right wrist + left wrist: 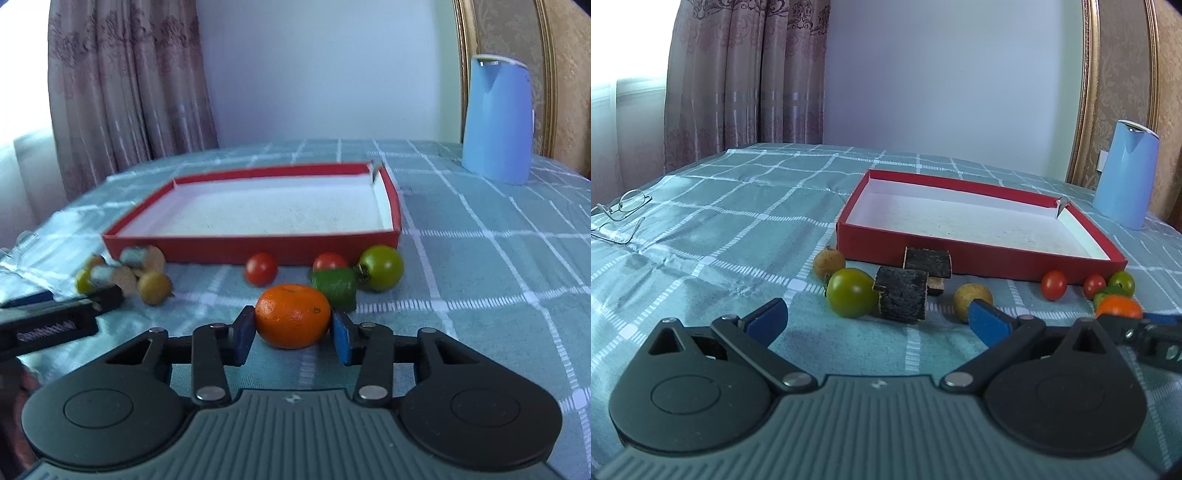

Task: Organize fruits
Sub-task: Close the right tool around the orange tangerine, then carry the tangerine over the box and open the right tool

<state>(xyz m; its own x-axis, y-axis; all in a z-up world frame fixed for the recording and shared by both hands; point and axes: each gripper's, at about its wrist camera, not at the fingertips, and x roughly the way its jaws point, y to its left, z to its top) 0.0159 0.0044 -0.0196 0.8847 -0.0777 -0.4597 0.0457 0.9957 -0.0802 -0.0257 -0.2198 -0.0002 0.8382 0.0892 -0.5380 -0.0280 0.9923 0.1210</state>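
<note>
An orange mandarin (292, 315) rests on the checked tablecloth, and my right gripper (291, 334) is shut on it, a blue pad against each side. Behind it lie two red cherry tomatoes (261, 268) (330, 261), a green tomato (381, 267) and a green chunk (334, 288). The red tray (251, 249) with its white floor holds nothing. My left gripper (877, 317) stands wide open just short of a larger green tomato (851, 297), two dark bark-covered stubs (901, 297) and two tan longans (829, 262) (971, 301). The mandarin (1119, 306) shows at the right of the left wrist view.
A light blue kettle (495, 122) stands at the back right of the table. A pair of glasses (620, 210) lies at the far left. Curtains and a wall close off the back. The left gripper's body (48, 321) reaches in from the left of the right wrist view.
</note>
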